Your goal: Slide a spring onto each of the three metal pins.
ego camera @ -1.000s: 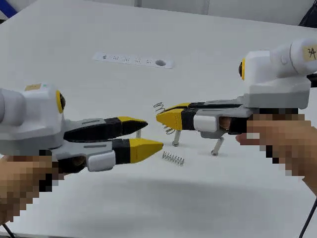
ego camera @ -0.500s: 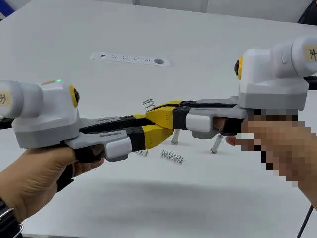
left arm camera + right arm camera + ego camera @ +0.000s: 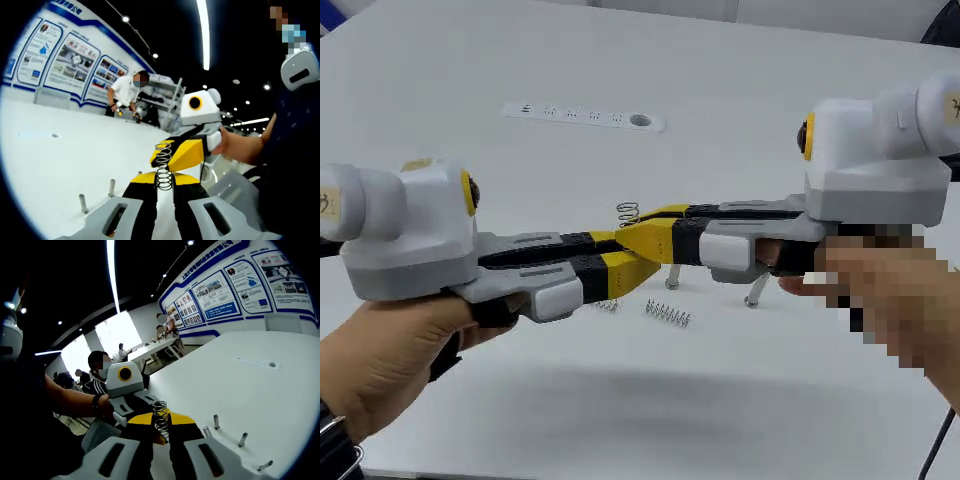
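Two grippers meet nose to nose above the white table [image 3: 440, 60], and I have both of them on one spring [image 3: 628, 212]. In the head view my left gripper [image 3: 625, 255] comes in from 9 o'clock and my right gripper [image 3: 635, 232] from 3 o'clock, their yellow tips crossing at the middle. The spring stands upright, poking out at 12 o'clock from where the tips cross.

In the left gripper view its lower coils sit between my own jaws, which are drawn in against it. Its top reaches the right gripper's tip. In the right gripper view the same spring rises out of the narrow slot between that gripper's jaws, which look clenched on it too.

On the table, at 6 o'clock from the tips in the head view, a second spring [image 3: 667, 314] lies on its side. A shorter third spring [image 3: 608, 305] lies at its 9 o'clock, apart from it.

In the right gripper view the pins run in a row toward 4 o'clock: a first pin [image 3: 216, 421], a second pin [image 3: 242, 439], and a third pin [image 3: 264, 466] that is tilted, near the edge. A power strip [image 3: 585, 116] lies at 11 o'clock in the head view, well apart from the rest.
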Demonstrator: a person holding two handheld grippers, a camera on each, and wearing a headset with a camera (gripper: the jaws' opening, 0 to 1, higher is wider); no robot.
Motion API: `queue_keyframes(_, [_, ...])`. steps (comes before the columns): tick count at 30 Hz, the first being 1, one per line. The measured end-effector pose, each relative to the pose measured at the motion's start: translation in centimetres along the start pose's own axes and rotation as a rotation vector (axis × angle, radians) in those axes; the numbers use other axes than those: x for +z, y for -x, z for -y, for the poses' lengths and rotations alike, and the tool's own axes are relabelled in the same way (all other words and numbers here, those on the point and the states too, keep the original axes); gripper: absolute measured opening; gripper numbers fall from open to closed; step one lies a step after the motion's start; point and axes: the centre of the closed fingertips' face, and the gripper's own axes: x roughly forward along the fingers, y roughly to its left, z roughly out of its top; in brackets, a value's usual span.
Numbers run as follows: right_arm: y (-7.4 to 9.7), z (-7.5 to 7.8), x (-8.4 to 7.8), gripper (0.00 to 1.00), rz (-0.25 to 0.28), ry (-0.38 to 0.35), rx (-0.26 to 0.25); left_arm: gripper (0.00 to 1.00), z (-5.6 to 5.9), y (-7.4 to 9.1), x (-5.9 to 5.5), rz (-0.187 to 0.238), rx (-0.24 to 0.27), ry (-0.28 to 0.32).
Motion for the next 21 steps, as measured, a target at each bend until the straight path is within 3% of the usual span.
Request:
queue_keyframes(10, [0.7, -1.7, -2.9, 0.12, -0.205, 0.127, 0.050, 0.10, 1.8, 0.1, -2.7, -0.282, -0.075, -0.286])
queue_keyframes(14, [1.0, -2.0, -4.6, 0.12, -0.327, 0.220, 0.047, 0.10, 2.1, 0.1, -4.2, -0.426, -0.090, -0.424])
queue_keyframes(18, [1.1, -2.1, -6.1, 0.12, -0.432, 0.316, 0.037, 0.10, 2.2, 0.0, -5.7, -0.529, -0.097, -0.486])
queue_keyframes(21, [1.2, -2.1, -6.9, 0.12, -0.488, 0.359, 0.038, 0.10, 2.3, -0.2, -6.4, -0.563, -0.094, -0.500])
